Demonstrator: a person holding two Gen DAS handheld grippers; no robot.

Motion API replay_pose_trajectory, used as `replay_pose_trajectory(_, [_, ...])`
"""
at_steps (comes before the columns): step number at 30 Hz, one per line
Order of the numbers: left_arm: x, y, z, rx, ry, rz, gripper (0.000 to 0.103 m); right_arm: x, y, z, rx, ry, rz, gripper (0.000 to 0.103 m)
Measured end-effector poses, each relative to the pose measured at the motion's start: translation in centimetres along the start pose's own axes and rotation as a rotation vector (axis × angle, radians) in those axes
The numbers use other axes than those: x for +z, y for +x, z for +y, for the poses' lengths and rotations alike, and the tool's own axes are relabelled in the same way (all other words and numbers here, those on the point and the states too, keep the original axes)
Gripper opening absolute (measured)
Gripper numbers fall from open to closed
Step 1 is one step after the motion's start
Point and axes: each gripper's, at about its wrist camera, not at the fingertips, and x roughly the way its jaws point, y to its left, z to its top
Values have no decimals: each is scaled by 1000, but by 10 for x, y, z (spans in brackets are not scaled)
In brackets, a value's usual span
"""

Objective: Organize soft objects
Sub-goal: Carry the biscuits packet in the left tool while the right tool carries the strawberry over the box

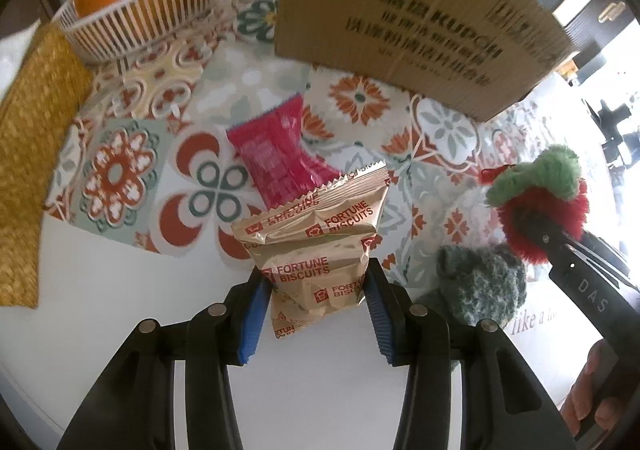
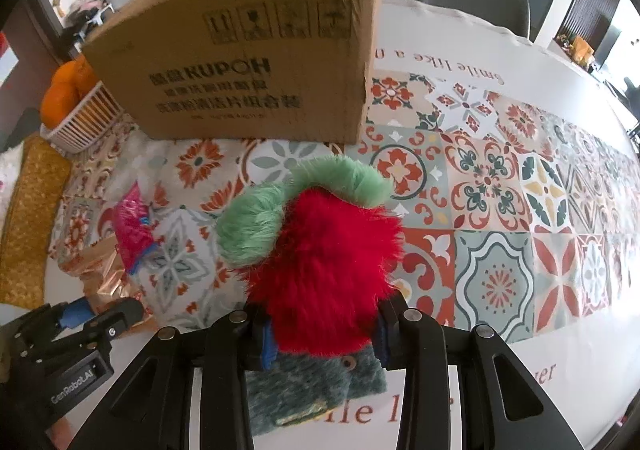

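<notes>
Fortune Biscuits packet [image 1: 316, 250], gold foil and crinkled, sits pinched between the blue pads of the left gripper [image 1: 316, 290], its lower half caught in the clamp and its long axis running straight out from the fingers toward the cardboard box [image 1: 404, 22]. The packet looks lifted clear of the table, though how far I cannot tell. Just beyond its top edge, on the way to the box, a pink wrapped snack [image 1: 276, 154] lies flat on the patterned cloth [image 1: 360, 98].

Off to that packet's right, the right gripper [image 2: 320, 334] is squeezed onto a red furry plush with a green tuft [image 2: 324, 262], the tuft end pointing at the box. Beneath that plush a teal fuzzy pouch [image 2: 312, 382] rests on the table on the near side, away from the box.

The box stands upright with its open top facing up, ahead of both grippers. From the right wrist view the plush hangs close in front of the box's printed wall; from the left wrist view the packet seems a little farther back, with the pink snack between. So I would judge the right hand nearer to dropping its load, and both need to rise over the rim first.

Left of the box, a white basket of oranges [image 1: 148, 10] and a woven yellow mat [image 1: 36, 154] stay out of the way
</notes>
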Motion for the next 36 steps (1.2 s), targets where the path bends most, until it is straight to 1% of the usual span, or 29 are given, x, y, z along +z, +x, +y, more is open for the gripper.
replay_pose_trajectory(4, [-4,-20,-2,1,30,-50,46,2,-12,5,10,5,-27,37])
replay_pose_trajectory(7, [0,-39,-5,5,55,-86,46,5,-16,4,29,15,-45,37])
replay_pose_trajectory(11, [3,-60,-8,-9,88,-125,46,5,-28,9,45,20,-76,37])
replay_pose_trajectory(15, [12,-66,-17,-24,113,-155,46,6,-44,14,57,24,-109,37])
replay_pose_trajectory(21, [20,-90,-18,-33,158,-216,46,12,-66,22,61,28,-166,37])
replay_pose_trajectory(27, [30,-113,-21,-18,206,-300,46,20,-86,29,63,25,-229,37])
replay_pose_trajectory(36, [52,-143,-25,-23,266,-377,46,36,-109,38,86,27,-295,37])
